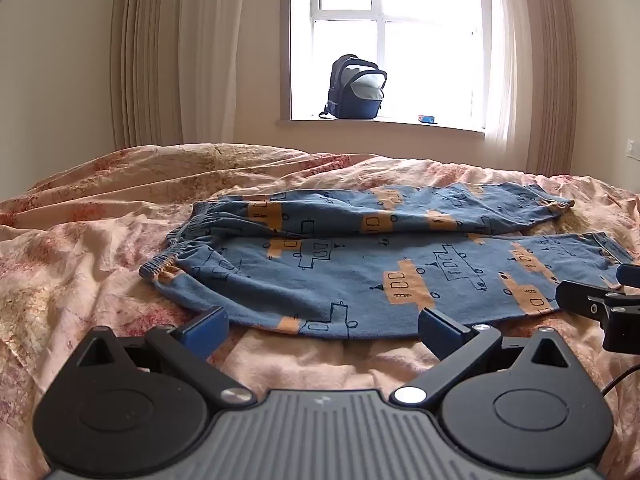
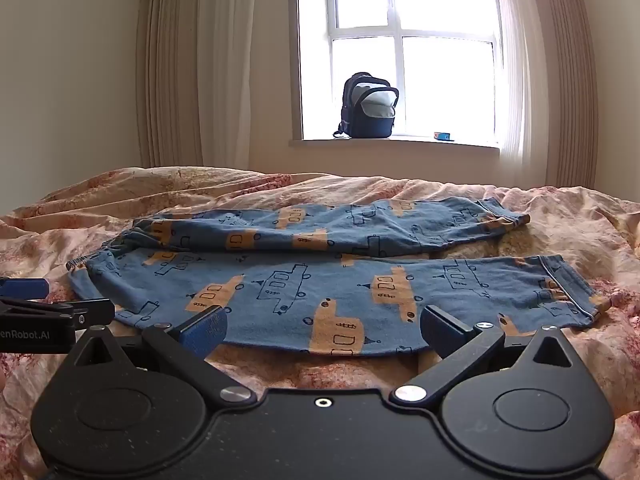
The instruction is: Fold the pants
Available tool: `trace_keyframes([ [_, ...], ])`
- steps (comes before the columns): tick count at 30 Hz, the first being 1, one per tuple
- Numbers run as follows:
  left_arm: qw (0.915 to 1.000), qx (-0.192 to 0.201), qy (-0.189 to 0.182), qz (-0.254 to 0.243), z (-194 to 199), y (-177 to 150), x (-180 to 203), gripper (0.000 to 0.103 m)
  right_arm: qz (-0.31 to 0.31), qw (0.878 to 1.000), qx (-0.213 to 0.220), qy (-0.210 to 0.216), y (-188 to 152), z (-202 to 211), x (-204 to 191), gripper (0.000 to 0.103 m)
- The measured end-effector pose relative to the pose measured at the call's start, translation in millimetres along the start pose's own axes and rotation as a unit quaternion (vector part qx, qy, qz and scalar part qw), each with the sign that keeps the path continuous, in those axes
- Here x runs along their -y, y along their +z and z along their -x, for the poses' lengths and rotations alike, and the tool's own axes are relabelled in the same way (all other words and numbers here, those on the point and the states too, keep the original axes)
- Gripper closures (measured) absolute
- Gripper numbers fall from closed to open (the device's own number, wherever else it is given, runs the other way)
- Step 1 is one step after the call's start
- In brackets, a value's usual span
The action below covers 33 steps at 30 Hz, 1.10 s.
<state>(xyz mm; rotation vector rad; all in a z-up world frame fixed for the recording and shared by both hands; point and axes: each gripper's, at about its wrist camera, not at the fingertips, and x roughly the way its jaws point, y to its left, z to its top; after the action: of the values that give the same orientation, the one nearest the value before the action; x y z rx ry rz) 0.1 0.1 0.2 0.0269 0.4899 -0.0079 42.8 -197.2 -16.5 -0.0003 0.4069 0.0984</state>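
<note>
From the left wrist, the left gripper (image 1: 322, 330) stands wide apart, empty, just short of the near edge of the blue pants (image 1: 360, 272) spread ahead on the bedspread (image 1: 80, 248). From the right wrist, the right gripper (image 2: 324, 330) likewise gapes wide, pants (image 2: 320, 292) just ahead, unheld.

Both wrist cameras sit low over the bed's (image 1: 80, 240) near edge, close behind their own claw, tilted slightly down, facing the window (image 1: 384, 40); both share the pants (image 1: 360, 272), backpack (image 2: 370, 106) and curtains (image 2: 180, 68)
</note>
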Motion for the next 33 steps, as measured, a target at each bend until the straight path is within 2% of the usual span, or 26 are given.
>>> trace_keyframes([
  [33,1.0000,-0.002,0.002,0.000,-1.0,-1.1,-2.7,0.000,-0.005,1.000,-0.010,-0.006,-1.3,-1.2,1.5,0.000],
])
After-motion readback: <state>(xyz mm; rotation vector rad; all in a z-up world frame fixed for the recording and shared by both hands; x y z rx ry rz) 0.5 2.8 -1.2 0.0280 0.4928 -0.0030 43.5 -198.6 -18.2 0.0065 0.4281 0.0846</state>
